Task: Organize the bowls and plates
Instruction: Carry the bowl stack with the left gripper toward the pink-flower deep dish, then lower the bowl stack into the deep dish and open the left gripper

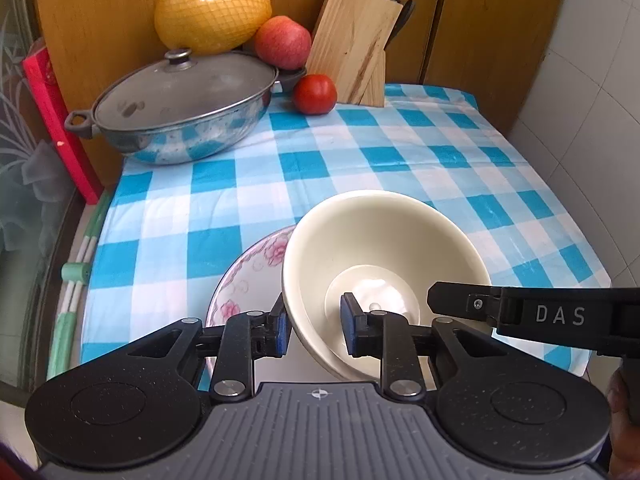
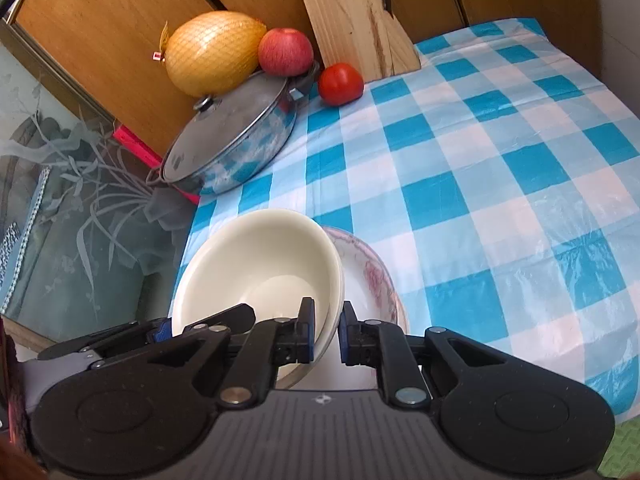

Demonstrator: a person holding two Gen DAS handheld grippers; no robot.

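A cream bowl (image 1: pixel 384 240) hangs tilted over the blue-and-white checked cloth (image 1: pixel 360 152), held by both grippers at its near rim. My left gripper (image 1: pixel 314 330) is shut on the bowl's left wall, one pad outside and one inside. My right gripper (image 2: pixel 326 336) is shut on the cream bowl (image 2: pixel 260 264) at its right rim. One of its fingers (image 1: pixel 452 300) reaches in from the right in the left wrist view. A floral-patterned dish (image 1: pixel 248 276) sits partly hidden below and behind the bowl, also visible as the floral dish (image 2: pixel 372 276). I cannot tell whether they touch.
At the back left stands a lidded steel pot (image 1: pixel 180 112), with a netted pomelo (image 1: pixel 212 8), an apple (image 1: pixel 282 42) and a tomato (image 1: pixel 314 94) by it. A wooden knife block (image 1: pixel 356 44) stands at the back. A red board (image 1: pixel 52 120) leans at left.
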